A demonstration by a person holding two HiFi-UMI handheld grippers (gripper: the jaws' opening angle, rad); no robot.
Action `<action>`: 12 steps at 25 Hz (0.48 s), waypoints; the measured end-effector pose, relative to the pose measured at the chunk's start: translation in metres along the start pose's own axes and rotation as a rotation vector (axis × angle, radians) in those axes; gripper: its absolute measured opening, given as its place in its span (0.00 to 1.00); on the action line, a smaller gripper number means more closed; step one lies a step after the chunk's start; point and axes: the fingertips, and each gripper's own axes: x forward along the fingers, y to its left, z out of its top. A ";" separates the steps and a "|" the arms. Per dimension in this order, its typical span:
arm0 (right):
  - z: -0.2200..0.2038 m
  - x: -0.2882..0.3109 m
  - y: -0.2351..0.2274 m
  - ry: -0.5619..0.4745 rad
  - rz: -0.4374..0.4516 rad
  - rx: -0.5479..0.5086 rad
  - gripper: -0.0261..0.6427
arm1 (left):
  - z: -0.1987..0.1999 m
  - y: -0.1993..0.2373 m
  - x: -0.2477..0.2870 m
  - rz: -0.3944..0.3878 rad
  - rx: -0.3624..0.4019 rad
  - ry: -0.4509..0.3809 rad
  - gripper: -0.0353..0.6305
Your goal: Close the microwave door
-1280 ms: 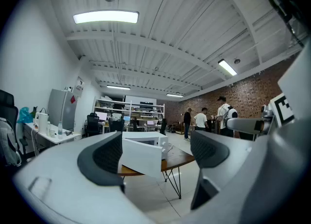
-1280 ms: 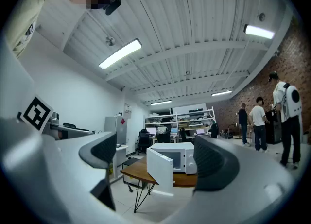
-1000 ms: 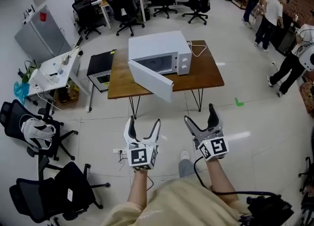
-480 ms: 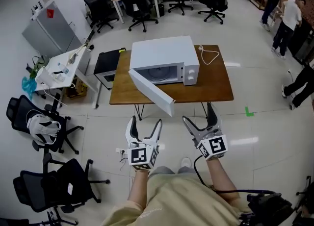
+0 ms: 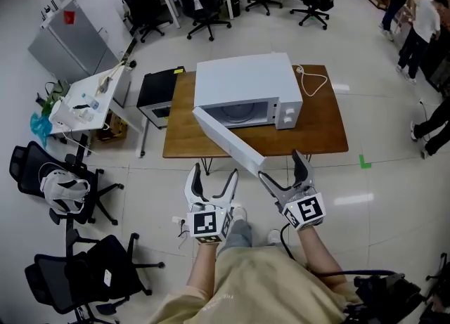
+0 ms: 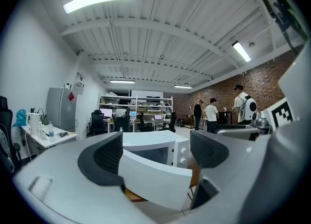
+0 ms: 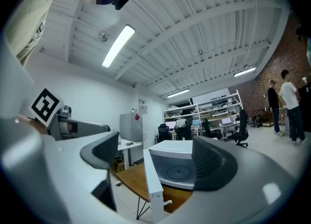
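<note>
A white microwave (image 5: pixel 246 82) stands on a wooden table (image 5: pixel 330 127). Its door (image 5: pixel 228 140) hangs wide open, hinged at the left and swung out past the table's front edge. The cavity and turntable show in the right gripper view, microwave (image 7: pixel 181 164), door (image 7: pixel 151 179) edge-on. My left gripper (image 5: pixel 211 180) is open and empty, just below the door's free end. My right gripper (image 5: pixel 285 169) is open too, to the right of the door's tip. In the left gripper view the door (image 6: pixel 155 179) fills the space between the jaws, microwave (image 6: pixel 155 147) behind.
A black microwave (image 5: pixel 156 96) sits on a low stand left of the table. A white desk (image 5: pixel 84 101) and office chairs (image 5: pixel 60 189) stand at the left. People (image 5: pixel 415 13) stand at the far right. A white cable (image 5: pixel 313 83) lies on the table.
The table and microwave have come closer in the head view. Both grippers now sit right by the open door's free end, still open.
</note>
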 end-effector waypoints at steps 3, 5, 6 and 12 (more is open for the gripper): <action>-0.009 0.068 0.030 0.042 -0.022 -0.022 0.70 | 0.008 0.073 0.023 -0.028 -0.028 -0.007 0.71; -0.011 0.109 0.046 0.077 -0.017 -0.047 0.68 | 0.019 0.113 0.039 -0.052 -0.026 -0.027 0.71; -0.017 0.123 0.049 0.101 -0.008 -0.061 0.68 | 0.020 0.125 0.048 -0.066 -0.025 -0.035 0.71; -0.085 0.183 0.053 0.363 0.049 -0.096 0.66 | 0.013 0.185 0.101 -0.137 -0.072 -0.040 0.71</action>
